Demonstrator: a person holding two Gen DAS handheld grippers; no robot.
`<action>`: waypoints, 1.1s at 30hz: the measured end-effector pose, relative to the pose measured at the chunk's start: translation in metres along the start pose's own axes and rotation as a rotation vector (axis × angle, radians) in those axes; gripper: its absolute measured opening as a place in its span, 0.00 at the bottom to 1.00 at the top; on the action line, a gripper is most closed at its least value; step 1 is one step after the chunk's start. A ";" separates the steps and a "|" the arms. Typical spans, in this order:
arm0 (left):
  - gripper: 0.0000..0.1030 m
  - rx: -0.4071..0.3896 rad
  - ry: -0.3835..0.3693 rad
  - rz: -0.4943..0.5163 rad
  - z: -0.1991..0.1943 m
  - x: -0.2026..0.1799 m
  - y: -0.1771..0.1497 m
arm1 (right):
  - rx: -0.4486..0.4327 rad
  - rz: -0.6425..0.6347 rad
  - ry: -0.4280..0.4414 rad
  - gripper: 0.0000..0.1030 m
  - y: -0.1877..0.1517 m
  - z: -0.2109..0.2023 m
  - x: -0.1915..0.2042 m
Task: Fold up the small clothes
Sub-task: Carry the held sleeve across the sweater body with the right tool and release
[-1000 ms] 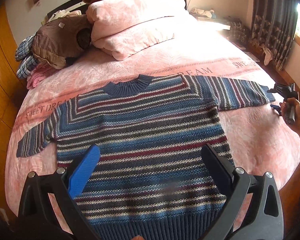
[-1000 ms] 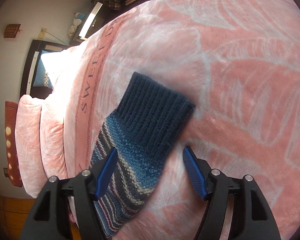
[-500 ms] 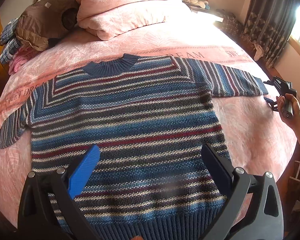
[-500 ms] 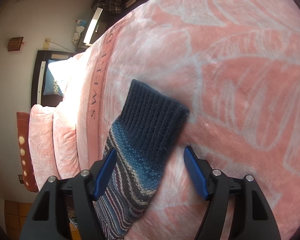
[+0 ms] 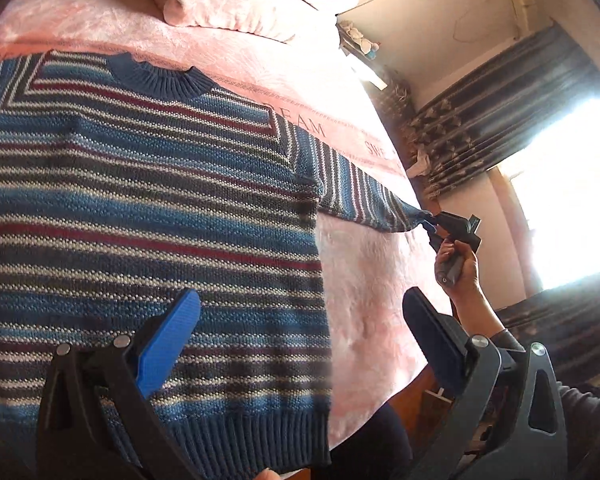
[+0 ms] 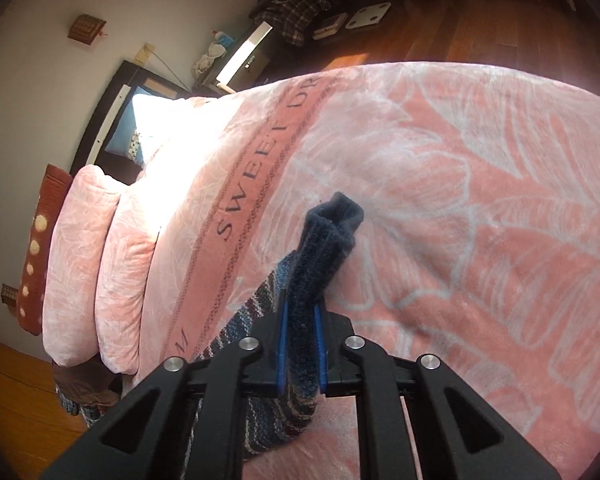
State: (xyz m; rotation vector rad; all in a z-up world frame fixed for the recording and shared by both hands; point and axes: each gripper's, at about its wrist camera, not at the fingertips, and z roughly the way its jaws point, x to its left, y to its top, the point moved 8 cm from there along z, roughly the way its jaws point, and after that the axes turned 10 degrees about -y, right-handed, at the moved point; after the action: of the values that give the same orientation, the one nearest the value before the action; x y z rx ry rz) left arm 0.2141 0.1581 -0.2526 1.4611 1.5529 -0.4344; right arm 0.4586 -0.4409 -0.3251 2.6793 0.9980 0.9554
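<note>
Striped knit sweater [image 5: 148, 208] spread flat, front up, on pink blanket [image 5: 364, 280] of bed, neck toward pillows [image 5: 236, 4]. Dark ribbed cuff [image 6: 332, 240] of one sleeve bunched and raised off blanket, pinched between blue fingers [image 6: 282, 344] of right gripper [image 6: 300, 344], pressed together on the knit. Right hand [image 5: 460, 268] seen gripping handle beyond bed edge. Left gripper [image 5: 296, 328] poised over lower body of sweater, fingers spread wide, nothing between them. Curtains [image 5: 512, 112] beside bright window.
</note>
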 end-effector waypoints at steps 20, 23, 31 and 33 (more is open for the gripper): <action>0.98 -0.180 -0.012 -0.002 -0.089 0.016 0.031 | -0.165 -0.662 0.050 0.09 -0.152 -0.066 0.275; 0.98 -0.154 -0.056 -0.037 -0.084 0.025 0.040 | -0.139 -0.739 0.028 0.09 -0.189 -0.046 0.288; 0.98 -0.123 -0.208 -0.156 -0.046 0.054 0.082 | -0.064 -1.020 -0.104 0.09 -0.302 0.029 0.295; 0.97 -0.103 -0.290 -0.215 -0.027 0.060 0.094 | -0.029 -1.085 -0.131 0.09 -0.328 0.049 0.288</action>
State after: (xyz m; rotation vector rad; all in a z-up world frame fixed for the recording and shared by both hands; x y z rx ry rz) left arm 0.2984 0.2358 -0.2557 1.1025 1.4783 -0.6523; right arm 0.4766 -0.0019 -0.3196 1.6507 1.9915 0.5079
